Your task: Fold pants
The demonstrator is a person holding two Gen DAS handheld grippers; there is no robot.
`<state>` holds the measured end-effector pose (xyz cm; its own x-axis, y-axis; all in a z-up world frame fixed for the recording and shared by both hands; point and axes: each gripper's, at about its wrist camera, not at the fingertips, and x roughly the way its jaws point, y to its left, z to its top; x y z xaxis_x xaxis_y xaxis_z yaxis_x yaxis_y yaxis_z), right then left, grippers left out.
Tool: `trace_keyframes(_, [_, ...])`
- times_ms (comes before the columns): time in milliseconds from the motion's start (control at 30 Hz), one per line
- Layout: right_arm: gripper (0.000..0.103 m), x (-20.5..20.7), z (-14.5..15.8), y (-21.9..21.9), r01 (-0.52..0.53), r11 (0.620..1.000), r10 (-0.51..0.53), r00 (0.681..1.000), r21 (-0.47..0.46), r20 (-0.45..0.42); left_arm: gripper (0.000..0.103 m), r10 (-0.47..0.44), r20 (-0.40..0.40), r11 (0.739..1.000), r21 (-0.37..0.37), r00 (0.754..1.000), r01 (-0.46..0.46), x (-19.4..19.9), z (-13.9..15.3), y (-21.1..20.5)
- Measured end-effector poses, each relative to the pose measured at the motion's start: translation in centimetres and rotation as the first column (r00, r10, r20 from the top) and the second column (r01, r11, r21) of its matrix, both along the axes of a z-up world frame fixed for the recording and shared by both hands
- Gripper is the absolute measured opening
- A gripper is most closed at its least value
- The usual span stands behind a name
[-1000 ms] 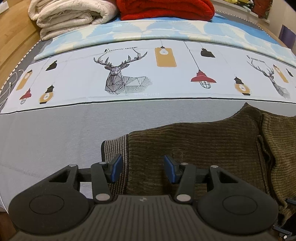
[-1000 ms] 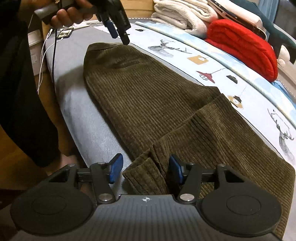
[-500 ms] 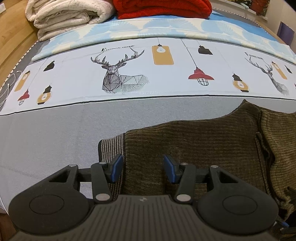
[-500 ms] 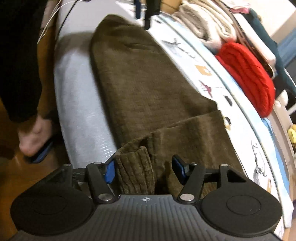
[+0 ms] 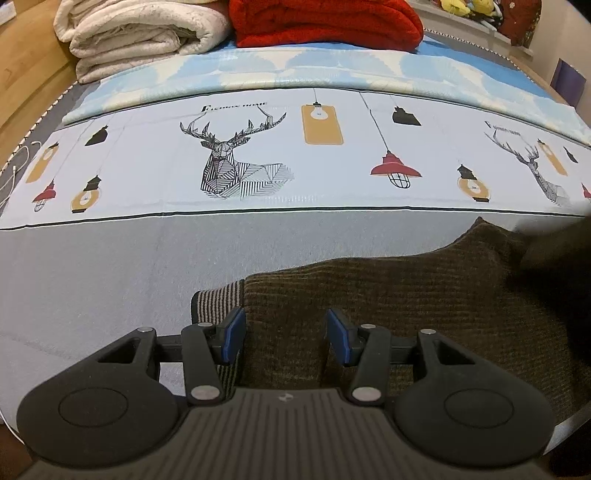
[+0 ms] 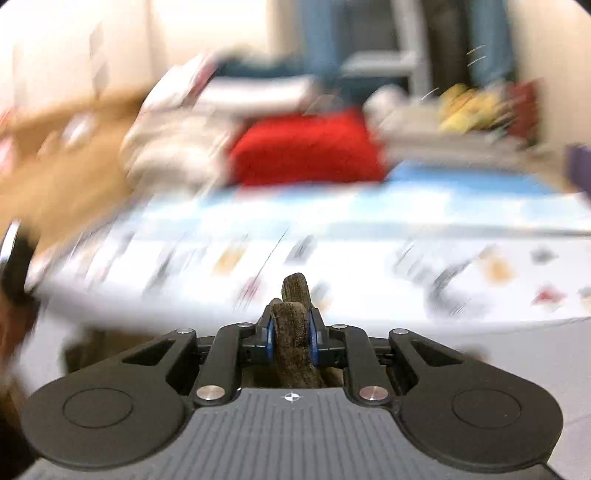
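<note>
Brown corduroy pants [image 5: 388, 295] lie flat on the grey bed cover, with the striped inner waistband [image 5: 216, 299] turned out at their left end. My left gripper [image 5: 284, 321] hovers just over that waistband end, open, with fabric below it and none between the pads. In the blurred right wrist view, my right gripper [image 6: 291, 321] has its jaws closing, and both blue pads press on a bunched fold of the pants [image 6: 293, 290] that sticks up past the fingertips. At the right edge of the left wrist view the pants blur into a dark lifted shape [image 5: 554, 251].
The bed's deer-and-lamp print sheet [image 5: 236, 162] runs behind the pants. A folded cream blanket [image 5: 140, 33] and a red blanket [image 5: 325, 22] lie at the far side. A white cable [image 5: 14, 173] lies at the left edge. Bare grey cover [image 5: 92, 277] lies left of the waistband.
My right gripper went from open around the pant-leg end to shut on it, then rose and swung to face across the bed, blurring its view. The left gripper stayed put.
</note>
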<state>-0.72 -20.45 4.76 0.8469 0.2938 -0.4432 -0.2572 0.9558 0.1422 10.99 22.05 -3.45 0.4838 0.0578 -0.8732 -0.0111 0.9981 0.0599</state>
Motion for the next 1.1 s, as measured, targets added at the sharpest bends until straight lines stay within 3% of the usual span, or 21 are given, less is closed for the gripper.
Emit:
trace_keyframes(100, [0.018,-1.6,1.9,2.4,-0.008,1.000,0.012,0.992,-0.025,0.127,0.054,0.005,0.001,1.000,-0.002,1.000,-0.005,0.0,0.0,0.1])
trace_keyframes(167, [0.018,-2.5,0.6,5.4,-0.091,0.989,0.105,0.987,-0.113,0.121,0.054,0.007,-0.001,1.000,-0.003,1.000,-0.007,-0.1,0.0,0.2])
trace_keyframes(300, [0.019,-2.9,-7.7,10.2,-0.232,0.951,0.212,0.970,-0.204,-0.115,0.054,0.006,-0.005,1.000,0.002,1.000,-0.006,-0.2,-0.1,0.2])
trace_keyframes(400, [0.020,-3.5,-15.0,12.0,-0.346,0.890,0.253,0.916,-0.296,-0.312,0.054,0.007,-0.007,1.000,0.002,1.000,-0.007,-0.2,-0.2,0.3])
trace_keyframes(433, [0.022,-3.9,-16.3,12.1,-0.373,0.872,0.267,0.905,-0.316,-0.331,0.054,0.006,-0.010,1.000,0.003,1.000,-0.006,-0.2,-0.3,0.2])
trace_keyframes(467, [0.023,-4.7,-16.5,12.3,-0.375,0.862,0.279,0.913,-0.340,-0.298,0.054,0.004,-0.011,1.000,0.003,1.000,-0.004,-0.2,-0.3,0.1])
trace_keyframes(533, [0.026,-4.6,-15.2,12.3,-0.391,0.853,0.284,0.904,-0.345,-0.321,0.054,-0.008,-0.011,1.000,0.002,1.000,0.008,-0.1,-0.3,-0.3])
trace_keyframes(600, [0.028,-4.0,-12.7,10.9,-0.383,0.880,0.295,0.904,-0.281,-0.309,0.054,-0.020,-0.010,1.000,-0.008,1.000,0.020,0.2,-0.3,-0.8])
trace_keyframes(733, [0.045,-4.1,-8.2,5.3,-0.304,0.926,0.247,0.937,-0.225,-0.248,0.055,-0.055,-0.003,0.995,-0.079,0.999,0.054,0.8,0.1,-3.0])
trace_keyframes(800, [0.050,-3.3,-7.3,1.3,-0.204,0.948,0.135,0.953,-0.243,-0.271,0.055,-0.097,-0.012,0.988,-0.124,0.995,0.094,1.0,0.1,-4.7])
trace_keyframes(867, [0.056,-2.5,-7.5,-2.5,-0.078,0.962,-0.008,0.949,-0.260,-0.314,0.057,-0.162,-0.028,0.972,-0.176,0.986,0.155,1.0,-0.1,-7.0])
trace_keyframes(933, [0.058,-1.6,-8.6,-5.7,0.030,0.962,-0.133,0.920,-0.271,-0.369,0.059,-0.238,-0.051,0.948,-0.229,0.970,0.220,0.7,-0.6,-9.5])
trace_keyframes(967, [0.058,-1.3,-9.6,-7.5,0.095,0.959,-0.205,0.885,-0.269,-0.419,0.060,-0.272,-0.064,0.936,-0.250,0.960,0.248,0.5,-0.9,-10.7])
trace_keyframes(1100, [0.059,-1.5,-13.7,-12.6,0.289,0.957,-0.249,0.764,-0.029,-0.595,0.061,-0.361,-0.153,0.903,-0.306,0.920,0.303,-0.4,-3.1,-15.0])
